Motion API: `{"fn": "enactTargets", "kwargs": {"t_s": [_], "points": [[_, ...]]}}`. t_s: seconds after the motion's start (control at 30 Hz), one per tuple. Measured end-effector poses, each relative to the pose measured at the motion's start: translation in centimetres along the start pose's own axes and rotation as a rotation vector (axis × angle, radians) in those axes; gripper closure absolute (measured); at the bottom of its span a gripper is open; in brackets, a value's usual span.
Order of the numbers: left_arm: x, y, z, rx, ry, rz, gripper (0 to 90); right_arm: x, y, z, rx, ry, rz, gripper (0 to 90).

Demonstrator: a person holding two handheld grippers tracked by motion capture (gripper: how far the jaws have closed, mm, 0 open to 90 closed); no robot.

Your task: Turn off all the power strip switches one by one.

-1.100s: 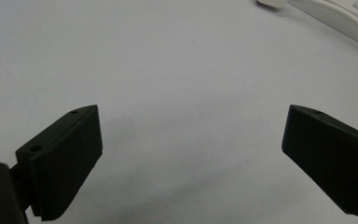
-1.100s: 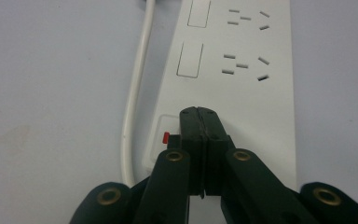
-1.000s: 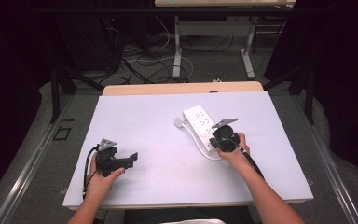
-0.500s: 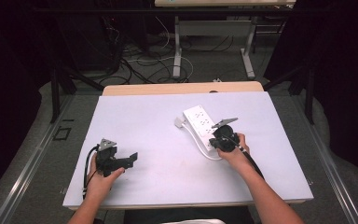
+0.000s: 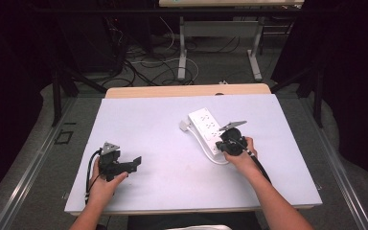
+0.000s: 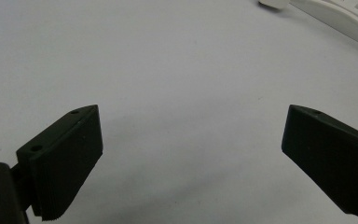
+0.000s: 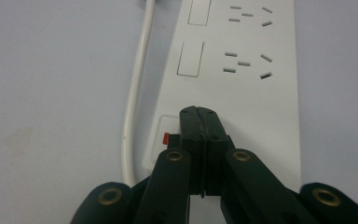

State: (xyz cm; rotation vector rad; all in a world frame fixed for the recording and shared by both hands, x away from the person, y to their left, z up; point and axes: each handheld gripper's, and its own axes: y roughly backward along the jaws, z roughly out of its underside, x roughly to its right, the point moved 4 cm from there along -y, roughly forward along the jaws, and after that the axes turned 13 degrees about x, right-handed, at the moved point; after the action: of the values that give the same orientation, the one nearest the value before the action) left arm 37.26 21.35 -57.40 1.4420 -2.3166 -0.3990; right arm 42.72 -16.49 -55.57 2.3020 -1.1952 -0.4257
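Right gripper (image 5: pixel 226 142), jaws pressed together with nothing between, tips resting on the near end of the white power strip (image 5: pixel 209 128) at its switch (image 7: pixel 167 138). Strip lies right of centre on the white table (image 5: pixel 163 124), cord (image 7: pixel 135 93) along its side. Left gripper (image 5: pixel 135 162), jaws wide apart and empty, sits at the near left, well apart from the strip.

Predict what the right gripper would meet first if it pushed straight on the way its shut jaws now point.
The right gripper, jaws shut, sits tip-down at the white power strip, on its near-end switch. It would probably press that switch first; actual contact is hard to judge.
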Motion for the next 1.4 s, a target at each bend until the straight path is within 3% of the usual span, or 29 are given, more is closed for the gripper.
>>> {"fn": "enactTargets", "kwargs": {"t_s": [0.57, 1.4], "points": [[0.0, 0.1, 0.0, 0.003, -0.008, -0.004, 4.3, 0.2, -0.3, -1.1, -0.001, -0.035, -0.02, 90.0], [-0.1, 0.1, -0.2, 0.029, -0.011, -0.001, 0.4, 0.3, -1.3, -3.8, 0.007, -0.035, -0.01, 90.0]]}}
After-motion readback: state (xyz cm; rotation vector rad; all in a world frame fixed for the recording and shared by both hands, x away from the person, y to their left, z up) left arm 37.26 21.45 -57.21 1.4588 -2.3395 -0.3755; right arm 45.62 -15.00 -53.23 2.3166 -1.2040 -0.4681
